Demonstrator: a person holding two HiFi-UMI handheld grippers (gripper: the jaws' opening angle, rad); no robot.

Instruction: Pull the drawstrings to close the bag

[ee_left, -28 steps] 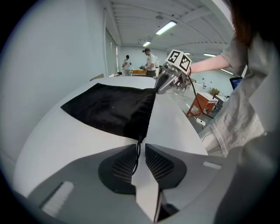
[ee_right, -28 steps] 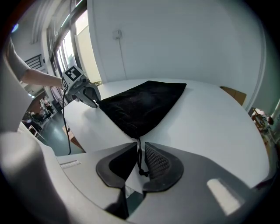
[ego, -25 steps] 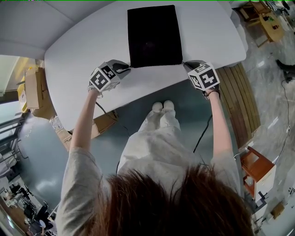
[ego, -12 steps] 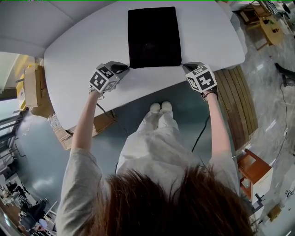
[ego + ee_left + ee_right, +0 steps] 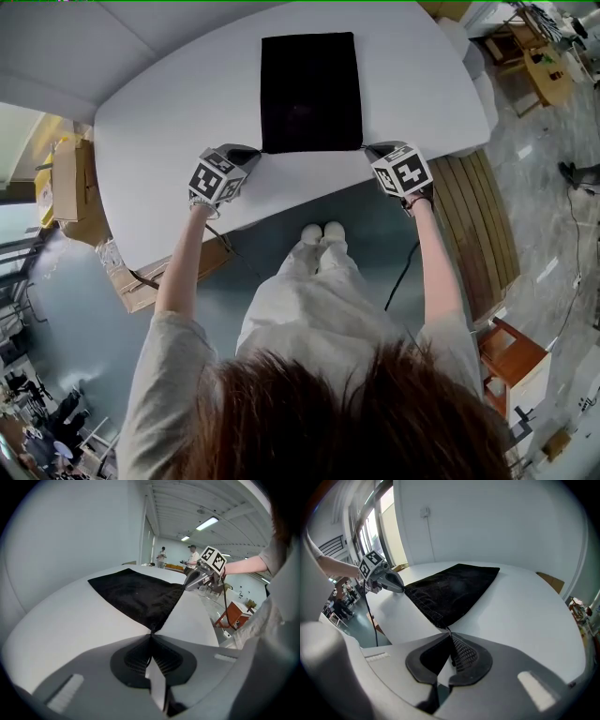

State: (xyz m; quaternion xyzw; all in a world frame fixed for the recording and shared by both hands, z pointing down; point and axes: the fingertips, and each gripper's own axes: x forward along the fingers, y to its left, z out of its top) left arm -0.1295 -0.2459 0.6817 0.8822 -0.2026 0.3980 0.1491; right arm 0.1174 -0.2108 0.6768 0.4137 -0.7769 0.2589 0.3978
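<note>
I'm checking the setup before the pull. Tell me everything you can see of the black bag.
The black bag is a flat rectangular pouch of dark, matte, soft-looking fabric, lying on the white table with its mouth edge toward the person, not yet gathered. A thin drawstring leaves each near corner: the left gripper is shut on the left drawstring, the right gripper on the right drawstring. Nothing else touches it.

White table [image 5: 150,131], grey floor [image 5: 75,309], perhaps cardboard boxes [image 5: 66,178]

A white table [image 5: 159,112] stands between cardboard boxes [image 5: 67,183] and a slatted wooden bench [image 5: 486,225].
</note>
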